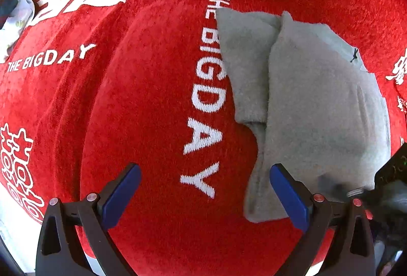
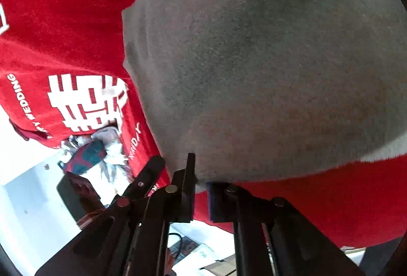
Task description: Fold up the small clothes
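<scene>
two grippers were over the red cloth (image 1: 157, 102) as we looked down, and one small grey garment (image 1: 318, 102) lay on it. in the left wrist view that grey piece sat right of centre, partly folded: one panel lapped over another, with a raised fold line running from the far edge toward us. its long axis ran the same way, away from the camera and back, roughly alongside the white "the big day" lettering (image 1: 206, 97) printed on the cloth. the narrow end of the garment pointed toward us and tapered down beside our left gripper (image 1: 204, 197). a short dark thread (image 1: 354, 55) showed near its far right edge.

our left gripper stood released, blue pads (image 1: 290, 197) spread wide, nothing between them; the right pad overlapped the near tip of the grey garment in the picture, though we couldn't tell whether it touched. the left pad sat over bare red cloth.

over in the right wrist view, our right gripper (image 2: 201, 189) was clenched, its fingers drawn close together right at the near edge of the grey garment (image 2: 267, 59), which filled most of that picture. the cloth edge met the fingertips, and it looked pinched between them, though the contact itself was tight and partly hidden. at the far side of the red cloth (image 2: 63, 21) a crumpled patterned cloth (image 2: 89, 156) lay, near a white surface (image 2: 30, 187) below.
</scene>
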### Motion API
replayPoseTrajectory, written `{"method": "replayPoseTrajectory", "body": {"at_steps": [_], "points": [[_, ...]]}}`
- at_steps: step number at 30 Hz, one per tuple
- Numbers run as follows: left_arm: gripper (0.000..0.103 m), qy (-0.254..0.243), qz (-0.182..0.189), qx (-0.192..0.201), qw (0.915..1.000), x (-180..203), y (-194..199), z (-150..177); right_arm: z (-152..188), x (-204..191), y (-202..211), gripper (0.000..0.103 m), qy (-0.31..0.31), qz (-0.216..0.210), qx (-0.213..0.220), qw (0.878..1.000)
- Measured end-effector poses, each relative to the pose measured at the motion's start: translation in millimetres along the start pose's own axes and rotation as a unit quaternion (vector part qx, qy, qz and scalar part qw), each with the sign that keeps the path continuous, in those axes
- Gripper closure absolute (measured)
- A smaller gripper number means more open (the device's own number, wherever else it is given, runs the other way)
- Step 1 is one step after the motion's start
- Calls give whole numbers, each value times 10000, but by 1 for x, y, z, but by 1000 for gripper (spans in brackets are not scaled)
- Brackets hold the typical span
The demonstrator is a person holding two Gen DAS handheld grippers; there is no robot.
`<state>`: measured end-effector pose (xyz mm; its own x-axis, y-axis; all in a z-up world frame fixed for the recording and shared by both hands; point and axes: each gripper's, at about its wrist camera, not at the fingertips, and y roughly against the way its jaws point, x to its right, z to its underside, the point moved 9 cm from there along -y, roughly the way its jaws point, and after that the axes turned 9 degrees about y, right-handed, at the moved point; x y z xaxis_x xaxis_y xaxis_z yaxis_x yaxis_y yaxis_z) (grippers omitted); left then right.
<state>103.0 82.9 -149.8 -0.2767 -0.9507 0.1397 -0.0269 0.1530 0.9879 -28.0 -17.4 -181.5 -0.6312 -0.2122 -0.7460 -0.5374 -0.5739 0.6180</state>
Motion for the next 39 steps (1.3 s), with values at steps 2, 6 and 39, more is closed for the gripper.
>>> {"method": "replayPoseTrajectory", "body": {"at_steps": [2,6,39], "points": [[1,-17,4,27,10000,0,3,-3,1,-11,5,95,386,57,15,9992],[1,-60,8,117,9999,-1,5,-8,12,-4,-5,95,735,507,-241,9957],[1,-14,-37,-13,10000,-5,-13,-15,14,16,20,56,901,817,-351,9919]]}}
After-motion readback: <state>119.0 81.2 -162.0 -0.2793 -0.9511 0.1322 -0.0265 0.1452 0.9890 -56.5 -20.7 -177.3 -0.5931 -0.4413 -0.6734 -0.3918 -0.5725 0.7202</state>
